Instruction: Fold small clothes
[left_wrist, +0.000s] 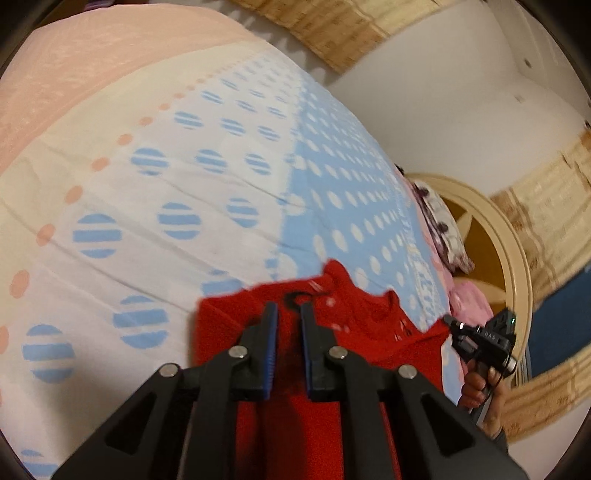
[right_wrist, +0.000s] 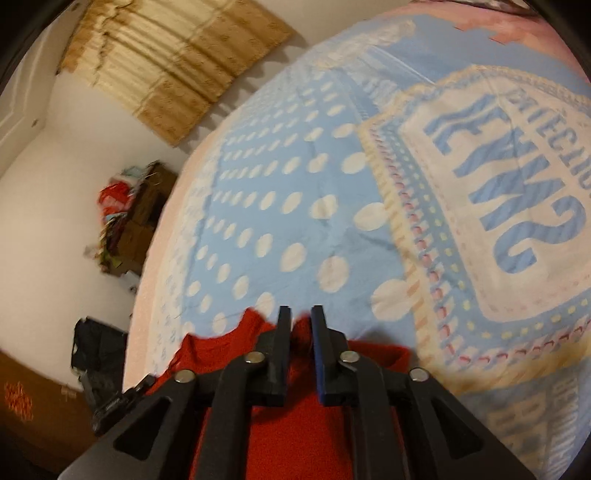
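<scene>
A small red knitted garment (left_wrist: 354, 317) is held up over the bed, its top edge stretched between my two grippers. My left gripper (left_wrist: 288, 308) is shut on the red cloth, which fills the narrow gap between its blue-padded fingers (left_wrist: 271, 332). My right gripper (right_wrist: 300, 312) is shut on the same red garment (right_wrist: 288, 424), which hangs down below its fingers (right_wrist: 282, 343). The right gripper also shows in the left wrist view (left_wrist: 452, 321) at the garment's right corner, held by a hand.
The bed is covered by a blue and white polka-dot sheet (left_wrist: 207, 192) with a lettered panel (right_wrist: 498, 177). A pink pillow (left_wrist: 469, 299) lies by the round headboard (left_wrist: 491, 229). A pile of clutter (right_wrist: 129, 218) and a dark bag (right_wrist: 98, 354) sit on the floor.
</scene>
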